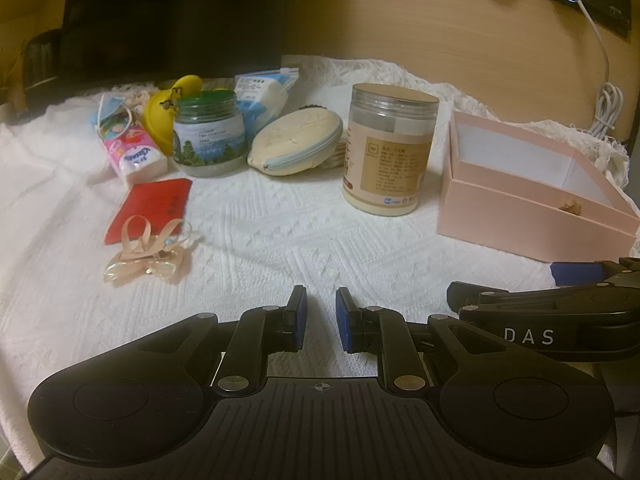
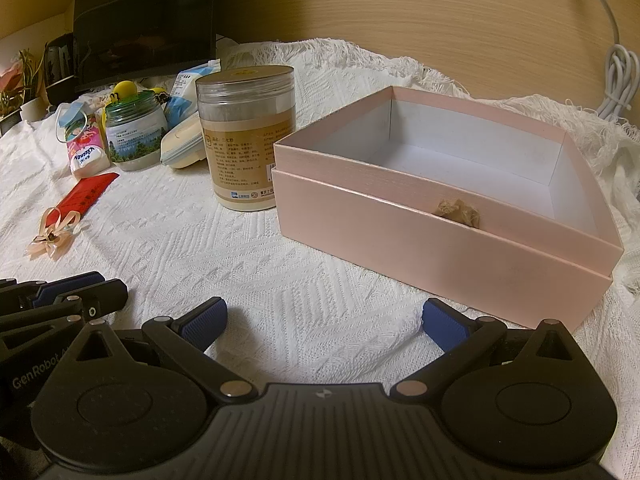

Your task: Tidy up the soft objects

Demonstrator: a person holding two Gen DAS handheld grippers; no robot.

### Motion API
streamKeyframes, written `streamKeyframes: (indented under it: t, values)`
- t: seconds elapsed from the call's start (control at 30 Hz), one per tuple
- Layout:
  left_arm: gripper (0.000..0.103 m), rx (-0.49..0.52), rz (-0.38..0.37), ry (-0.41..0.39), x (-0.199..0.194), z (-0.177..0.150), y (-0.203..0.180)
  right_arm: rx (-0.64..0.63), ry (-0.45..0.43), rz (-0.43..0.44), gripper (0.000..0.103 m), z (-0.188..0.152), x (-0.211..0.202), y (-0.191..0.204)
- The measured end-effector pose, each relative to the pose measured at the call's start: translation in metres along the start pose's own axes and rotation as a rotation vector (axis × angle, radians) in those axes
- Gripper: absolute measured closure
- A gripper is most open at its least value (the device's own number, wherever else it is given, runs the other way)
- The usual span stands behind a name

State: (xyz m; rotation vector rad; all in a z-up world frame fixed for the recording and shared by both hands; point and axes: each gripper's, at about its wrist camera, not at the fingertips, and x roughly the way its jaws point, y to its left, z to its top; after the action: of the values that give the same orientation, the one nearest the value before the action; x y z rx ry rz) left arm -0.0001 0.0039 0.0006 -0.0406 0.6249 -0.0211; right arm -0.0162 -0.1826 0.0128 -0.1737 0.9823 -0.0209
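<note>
An open pink box (image 2: 440,236) (image 1: 520,208) sits on the white woven cloth (image 1: 280,232) at the right, with nothing visible inside. At the left lie soft items: a pink ribbon bow (image 1: 150,258) (image 2: 54,238), a tissue pack (image 1: 134,150) (image 2: 86,152), a beige zip pouch (image 1: 298,140) (image 2: 182,142) and a blue-white packet (image 1: 266,96). My left gripper (image 1: 321,318) hovers low over the cloth, its jaws a narrow gap apart and holding nothing. My right gripper (image 2: 324,320) is open wide and empty, just in front of the box.
A tall clear jar with a tan label (image 1: 390,148) (image 2: 248,136) stands left of the box. A green-lidded jar (image 1: 210,132), a yellow toy (image 1: 168,104) and a red envelope (image 1: 150,208) lie at the left. A dark monitor (image 1: 172,16) and a white cable (image 1: 604,96) are behind.
</note>
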Motion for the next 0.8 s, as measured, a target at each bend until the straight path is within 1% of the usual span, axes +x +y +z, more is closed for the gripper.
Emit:
streamKeyframes:
  t: [0.8]
  values:
    - [0.084, 0.008, 0.005, -0.001, 0.0001, -0.0002, 0.0000, -0.001, 0.000, -0.001, 0.000, 0.0000, 0.0000, 0.0002]
